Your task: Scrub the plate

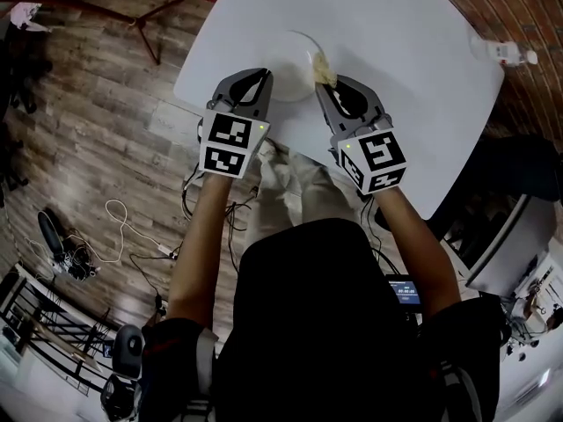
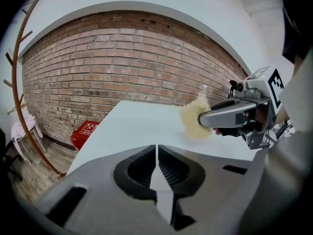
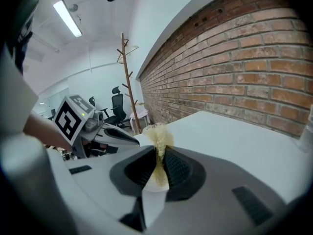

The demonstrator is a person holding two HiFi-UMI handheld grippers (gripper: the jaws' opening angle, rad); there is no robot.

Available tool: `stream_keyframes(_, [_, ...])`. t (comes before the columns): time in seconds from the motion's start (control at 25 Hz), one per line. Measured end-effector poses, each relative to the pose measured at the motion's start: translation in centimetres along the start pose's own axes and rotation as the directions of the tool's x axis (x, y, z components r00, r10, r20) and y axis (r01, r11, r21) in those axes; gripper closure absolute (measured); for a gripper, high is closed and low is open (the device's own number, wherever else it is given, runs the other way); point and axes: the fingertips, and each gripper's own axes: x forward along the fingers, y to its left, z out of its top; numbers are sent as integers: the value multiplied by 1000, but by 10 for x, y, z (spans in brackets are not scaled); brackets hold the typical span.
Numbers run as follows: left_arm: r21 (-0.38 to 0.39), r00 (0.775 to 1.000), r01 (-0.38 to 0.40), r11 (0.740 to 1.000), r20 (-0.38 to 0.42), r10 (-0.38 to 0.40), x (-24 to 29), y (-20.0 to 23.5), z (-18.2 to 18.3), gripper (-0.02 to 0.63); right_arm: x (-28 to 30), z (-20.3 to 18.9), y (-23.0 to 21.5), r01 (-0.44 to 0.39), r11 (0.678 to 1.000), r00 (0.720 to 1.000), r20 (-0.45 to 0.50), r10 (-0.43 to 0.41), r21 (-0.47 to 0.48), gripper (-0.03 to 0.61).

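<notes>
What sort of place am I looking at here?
Probably an office or studio workspace rather than a kitchen: there is a bare brick wall, an office chair, a coat stand, and loose cables on the wood floor.

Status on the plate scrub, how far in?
Done: the right gripper is clamped on the scrubber.
In hand: both grippers are at the plate, with the scrubber over its right rim; contact can't be told. The left gripper is shut and empty by the left rim, not holding the plate.
Left: the scrubbing itself; the plate shows no sign of it yet.
</notes>
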Motion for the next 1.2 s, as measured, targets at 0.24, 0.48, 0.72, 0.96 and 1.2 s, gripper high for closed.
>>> stream_keyframes(0.24, [139,995,48,989,-92,-36,26,3,-9,594,5,-6,-1,-5,1000,1000,-7,5,15,525])
stream_keyframes(0.48, [129,987,130,983,-114,-116,34,11,-6,430,8,-14,-9,-9,1000,1000,-23,9,22,525])
stream_keyframes(0.72, [208,967,243,948,-130,-219,35,-4,-13,283,11,-20,-14,-8,1000,999,-33,9,29,525])
stream_keyframes(0.96, [249,950,305,919,-152,-274,34,-13,-20,195,14,-24,-12,-15,999,999,-38,17,49,525])
stream_keyframes(1.2, [254,944,320,913,-167,-284,34,-14,-28,170,16,-27,-7,-34,999,998,-48,36,40,525])
